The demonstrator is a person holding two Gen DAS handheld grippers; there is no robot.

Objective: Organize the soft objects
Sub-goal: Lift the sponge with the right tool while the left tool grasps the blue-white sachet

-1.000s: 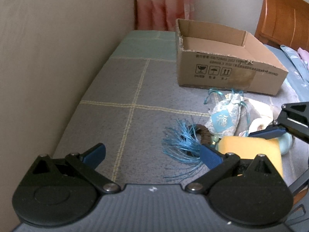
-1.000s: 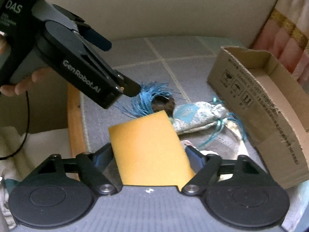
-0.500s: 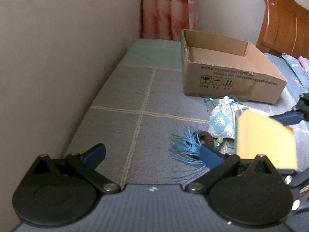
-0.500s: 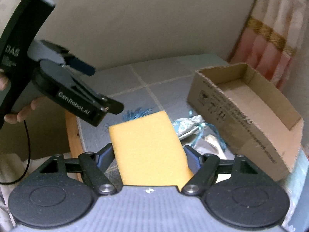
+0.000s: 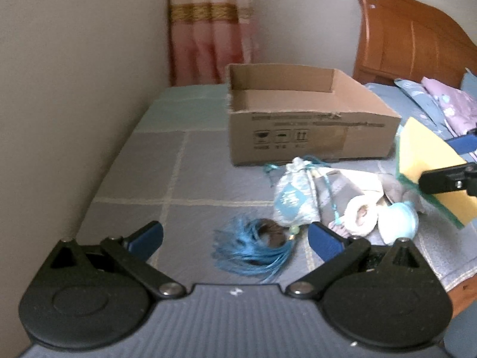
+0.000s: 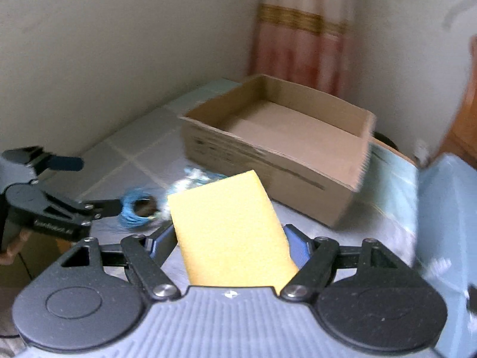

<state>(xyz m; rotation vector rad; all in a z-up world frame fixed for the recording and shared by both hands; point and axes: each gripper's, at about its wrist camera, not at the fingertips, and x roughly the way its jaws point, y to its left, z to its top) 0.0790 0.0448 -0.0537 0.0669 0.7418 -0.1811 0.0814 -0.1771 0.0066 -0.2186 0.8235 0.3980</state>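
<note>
Pink curtain (image 5: 208, 29) with a gold band in the corner — wooden headboard (image 5: 411, 38) beside it.

one cardboard box (image 5: 307, 125); before it one yellow sponge (image 6: 229, 232), one blue tassel (image 5: 256, 253), one patterned pouch (image 5: 293, 200), two pale round plush pieces (image 5: 380, 219).

The pouch (image 5: 293, 197) and tassel (image 5: 253, 247) lie before the box (image 5: 304, 125), seemingly empty, on the bedcover (image 5: 179, 161).

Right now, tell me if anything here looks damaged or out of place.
The cardboard box has a ragged, torn top rim, its flaps apparently cut off. Inside it looks empty, while the soft items, such as the patterned pouch and blue tassel, lie loose on the bed. The sponge is held in the right gripper.
</note>
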